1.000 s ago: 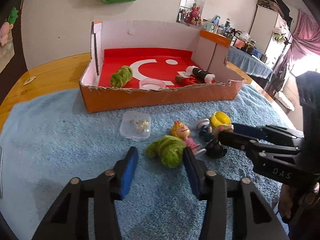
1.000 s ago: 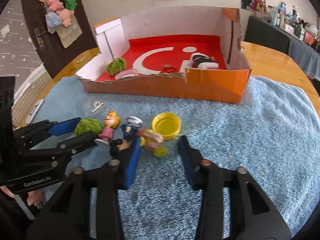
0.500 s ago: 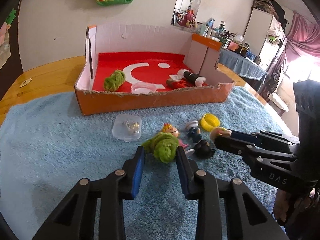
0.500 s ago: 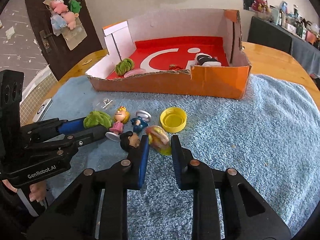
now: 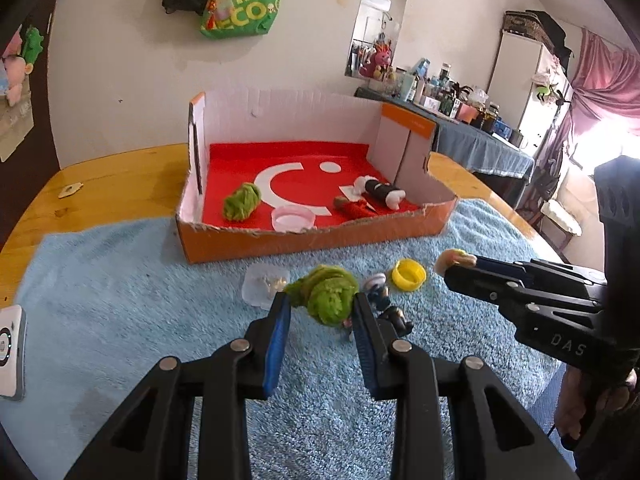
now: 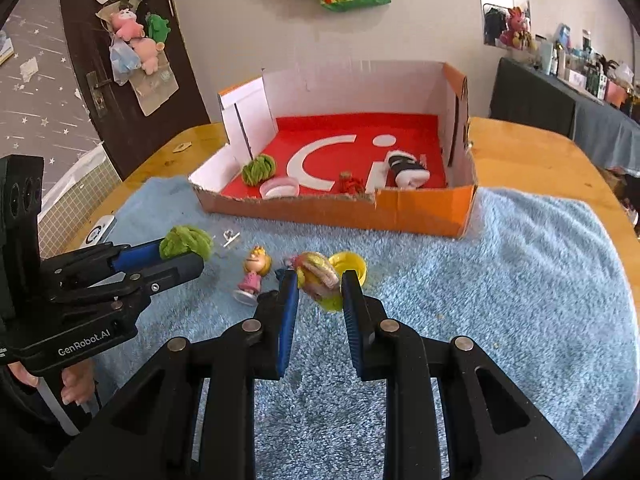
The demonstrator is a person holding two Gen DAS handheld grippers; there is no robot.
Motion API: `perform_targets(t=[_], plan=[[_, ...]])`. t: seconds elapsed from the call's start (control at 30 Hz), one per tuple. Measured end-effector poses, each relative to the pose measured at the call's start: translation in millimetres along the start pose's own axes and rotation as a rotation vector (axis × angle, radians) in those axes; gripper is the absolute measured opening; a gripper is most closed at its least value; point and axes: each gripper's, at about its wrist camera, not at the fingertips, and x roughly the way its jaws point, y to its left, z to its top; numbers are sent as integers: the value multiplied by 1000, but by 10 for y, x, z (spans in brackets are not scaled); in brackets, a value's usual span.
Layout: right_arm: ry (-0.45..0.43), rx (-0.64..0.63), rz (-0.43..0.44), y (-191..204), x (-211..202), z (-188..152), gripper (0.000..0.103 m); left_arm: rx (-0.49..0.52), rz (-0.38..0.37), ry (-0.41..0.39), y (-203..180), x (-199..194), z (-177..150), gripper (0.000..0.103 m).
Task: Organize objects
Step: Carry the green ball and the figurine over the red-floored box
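Note:
My left gripper (image 5: 320, 306) is shut on a green yarn ball (image 5: 330, 296), lifted a little above the blue towel (image 5: 120, 300). The same green yarn ball (image 6: 186, 242) shows at the left gripper's tip in the right wrist view. My right gripper (image 6: 320, 284) is shut on a small yellow-haired toy figure (image 6: 318, 278), also raised off the towel; that toy figure (image 5: 454, 259) pokes out of its fingers in the left wrist view. An orange cardboard box (image 5: 312, 240) with a red floor stands behind, holding another green yarn ball (image 5: 242, 202).
On the towel lie a blonde doll in pink (image 6: 254, 272), a yellow cap (image 5: 409, 274), a clear small case (image 5: 264, 284) and dark little figures (image 5: 394, 316). Inside the box are a pink lid (image 5: 292, 218), a red item (image 5: 356, 208) and a black-white roll (image 5: 380, 190). A white device (image 5: 10, 352) lies at the towel's left edge.
Both grippers closed, the left on the green yarn ball and the right on the yellow-haired toy figure, and both have lifted their objects off the towel.

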Motion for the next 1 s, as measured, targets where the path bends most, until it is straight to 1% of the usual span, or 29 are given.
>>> perform_targets(t=[0.17,0.3,0.53,0.73,0.9,1.0], plan=[[-32,-10,-12,5,-71,62,21,15,26,-36,-25,-74,41,33],[-34,-11,-10,-1,-62,85,21,22,40,-49,-25,-113,63,33],[-19,10,9,-37,-8,68,21,22,41,-52,-19,-124,76,33],[-16,3,5,-20,-23,57,21,25,36,-60,-18,-148,92,33],[-26,-3,4,-4,-68,129,21,27,40,-68,-12,-178,136,33],[-37,-23,-1,11,-83,217,21,32,48,-82,-10,-204,216,33]])
